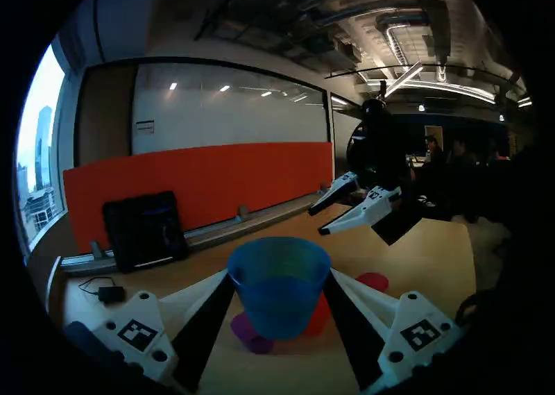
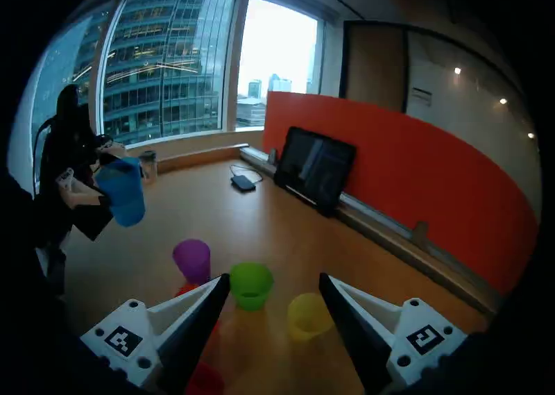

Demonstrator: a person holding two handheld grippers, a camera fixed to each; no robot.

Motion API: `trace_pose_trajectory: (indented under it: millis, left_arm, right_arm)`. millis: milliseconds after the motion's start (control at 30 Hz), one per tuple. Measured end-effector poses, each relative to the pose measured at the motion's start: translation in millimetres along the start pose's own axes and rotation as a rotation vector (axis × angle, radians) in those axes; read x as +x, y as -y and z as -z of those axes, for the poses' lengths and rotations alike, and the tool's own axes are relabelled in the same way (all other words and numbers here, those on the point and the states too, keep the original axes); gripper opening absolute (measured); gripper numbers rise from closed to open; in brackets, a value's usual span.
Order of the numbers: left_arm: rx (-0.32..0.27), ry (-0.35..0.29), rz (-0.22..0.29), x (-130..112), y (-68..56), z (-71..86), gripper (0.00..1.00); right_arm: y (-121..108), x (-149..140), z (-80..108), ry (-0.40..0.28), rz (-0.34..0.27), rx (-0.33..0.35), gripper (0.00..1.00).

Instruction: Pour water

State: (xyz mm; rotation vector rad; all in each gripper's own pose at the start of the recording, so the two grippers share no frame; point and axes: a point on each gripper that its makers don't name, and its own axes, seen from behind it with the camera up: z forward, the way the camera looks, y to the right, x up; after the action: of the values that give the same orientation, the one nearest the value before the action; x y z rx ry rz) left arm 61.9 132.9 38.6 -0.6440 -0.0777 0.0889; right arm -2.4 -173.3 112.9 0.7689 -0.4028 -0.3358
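In the left gripper view, the left gripper [image 1: 279, 277] pinches a blue cup [image 1: 279, 301] between both fingers, one pressing on each side. The cup is upright and held clear of the wooden tabletop [image 1: 416, 256]. An orange partition [image 1: 208, 176] runs along the tabletop's far edge. A dark tablet [image 1: 144, 230] leans against the partition, and a small black charger [image 1: 111, 294] lies just out from it. Farther from the partition, under the held cup, a purple cup [image 1: 248, 332] and a red cup [image 1: 320, 317] peek out. The right gripper [image 1: 350, 204] hangs in the air out from the partition's far end, fingers parted.

In the right gripper view, the right gripper's fingers are spread wide with nothing between them. Out from the partition and near the fingertips stand a green cup [image 2: 251, 284], a yellow cup [image 2: 309, 315] and the purple one. The blue cup is held up well away from the partition, in front of the windows [image 2: 166, 69], by a person in dark clothes [image 2: 66, 159].
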Motion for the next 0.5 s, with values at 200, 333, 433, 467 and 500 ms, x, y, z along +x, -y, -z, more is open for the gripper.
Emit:
trace_pose_trajectory:
  millis: [200,333,433,467,500]
  left_arm:
    - [0.003,-0.029,-0.007,13,-2.7,2.1,0.85]
    - [0.004,-0.041,-0.014,19,-4.5,3.6,0.85]
    - [0.006,-0.05,-0.019,22,-4.9,4.3,0.85]
    - [0.007,-0.053,-0.019,24,-5.0,4.4,0.85]
    - [0.007,-0.055,-0.02,25,-5.2,4.4,0.85]
  right_arm:
    - [0,-13,-16.4,0.054,0.025,0.023,0.99]
    - [1,-18,-25.8,0.084,0.039,0.042,1.0]
    - [3,-21,-32.3,0.106,0.049,0.056,1.0]
    - [4,-22,-34.4,0.112,0.052,0.061,1.0]
    - [5,-24,-36.9,0.121,0.056,0.066,1.0]
